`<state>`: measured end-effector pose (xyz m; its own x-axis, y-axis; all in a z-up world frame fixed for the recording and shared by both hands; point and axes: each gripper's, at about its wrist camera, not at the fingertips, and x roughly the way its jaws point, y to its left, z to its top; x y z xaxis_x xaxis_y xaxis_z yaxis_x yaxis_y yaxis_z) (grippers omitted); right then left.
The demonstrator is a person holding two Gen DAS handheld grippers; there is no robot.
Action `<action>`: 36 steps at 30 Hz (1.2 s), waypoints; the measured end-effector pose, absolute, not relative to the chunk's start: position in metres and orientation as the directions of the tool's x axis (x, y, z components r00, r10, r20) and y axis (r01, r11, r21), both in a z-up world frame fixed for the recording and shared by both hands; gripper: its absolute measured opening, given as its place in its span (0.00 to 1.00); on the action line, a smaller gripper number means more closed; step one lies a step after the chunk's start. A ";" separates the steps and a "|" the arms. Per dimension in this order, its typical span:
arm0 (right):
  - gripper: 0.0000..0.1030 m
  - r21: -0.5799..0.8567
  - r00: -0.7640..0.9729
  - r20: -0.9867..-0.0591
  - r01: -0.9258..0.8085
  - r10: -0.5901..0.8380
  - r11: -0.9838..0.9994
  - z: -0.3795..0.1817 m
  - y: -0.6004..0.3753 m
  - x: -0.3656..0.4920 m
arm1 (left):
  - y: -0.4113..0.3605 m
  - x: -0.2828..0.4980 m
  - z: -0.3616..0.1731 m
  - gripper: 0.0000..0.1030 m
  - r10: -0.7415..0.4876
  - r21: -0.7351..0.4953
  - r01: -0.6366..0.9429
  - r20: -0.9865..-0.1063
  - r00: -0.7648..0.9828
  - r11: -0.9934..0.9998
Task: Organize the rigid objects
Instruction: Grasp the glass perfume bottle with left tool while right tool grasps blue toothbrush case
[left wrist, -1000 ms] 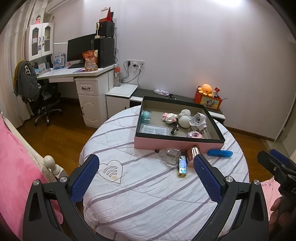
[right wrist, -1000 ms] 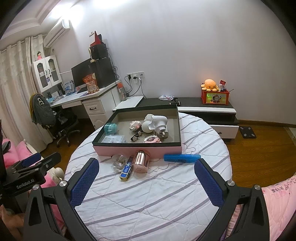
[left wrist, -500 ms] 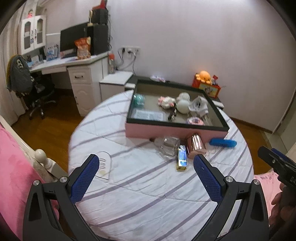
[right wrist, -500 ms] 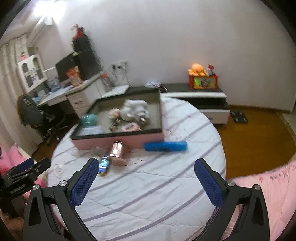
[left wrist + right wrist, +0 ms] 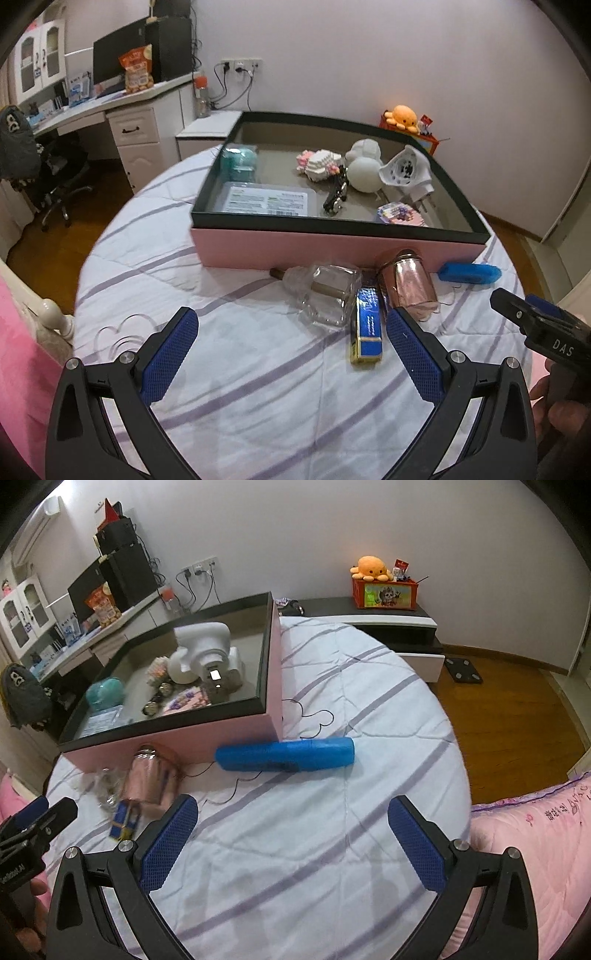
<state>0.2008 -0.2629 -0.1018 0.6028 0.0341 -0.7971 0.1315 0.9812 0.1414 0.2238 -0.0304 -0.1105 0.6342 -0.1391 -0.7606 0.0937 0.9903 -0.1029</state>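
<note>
A pink box (image 5: 332,249) with a black rim sits on the round white quilted bed and holds several small items. In front of it lie a clear glass bottle (image 5: 325,291), a blue and gold lighter (image 5: 367,326), a rose-pink bottle (image 5: 410,286) and a blue tube (image 5: 467,272). My left gripper (image 5: 290,350) hangs open just short of the glass bottle and the lighter. In the right wrist view the blue tube (image 5: 284,755) lies ahead of my right gripper (image 5: 293,834), which is open and holds nothing. The pink box (image 5: 177,734) sits at left there.
A white desk (image 5: 122,110) with a monitor and an office chair (image 5: 55,173) stand at the left. A low dark cabinet (image 5: 373,618) with an orange plush toy (image 5: 371,568) is behind the bed. Pink bedding (image 5: 535,830) lies at the right, wooden floor (image 5: 509,716) beyond.
Both grippers have moved forward and down toward the bed. The loose items now loom larger, the left one nearing the bottle and lighter, the right one swinging toward the blue tube.
</note>
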 end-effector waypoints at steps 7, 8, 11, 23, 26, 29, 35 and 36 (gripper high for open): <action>1.00 0.120 0.574 -0.819 0.131 0.023 0.984 -0.121 -0.259 0.228 | -0.034 0.251 -0.131 1.00 -0.153 -0.125 0.090 -0.785 0.601 0.988; 1.00 0.116 0.568 -0.822 0.132 0.021 0.984 -0.124 -0.258 0.232 | -0.034 0.254 -0.134 1.00 -0.155 -0.127 0.090 -0.787 0.597 0.988; 1.00 0.098 0.557 -0.830 0.134 0.007 0.986 -0.132 -0.256 0.243 | -0.038 0.263 -0.142 1.00 -0.164 -0.134 0.093 -0.795 0.584 0.987; 1.00 0.056 0.557 -0.830 0.096 -0.007 0.994 -0.134 -0.243 0.248 | -0.046 0.279 -0.153 0.98 -0.227 -0.186 0.130 -0.791 0.568 0.974; 1.00 0.055 0.554 -0.833 0.090 -0.005 0.994 -0.134 -0.242 0.248 | -0.045 0.276 -0.152 0.89 -0.248 -0.206 0.138 -0.785 0.568 0.969; 1.00 0.053 0.553 -0.833 0.070 0.005 0.996 -0.133 -0.239 0.249 | -0.041 0.277 -0.150 0.75 -0.266 -0.227 0.141 -0.778 0.569 0.964; 1.00 0.044 0.549 -0.836 0.036 0.017 0.998 -0.134 -0.237 0.251 | -0.036 0.275 -0.149 0.66 -0.298 -0.262 0.146 -0.767 0.569 0.954; 1.00 0.047 0.546 -0.837 0.034 0.021 0.998 -0.135 -0.238 0.252 | -0.036 0.274 -0.149 0.64 -0.298 -0.262 0.147 -0.765 0.570 0.954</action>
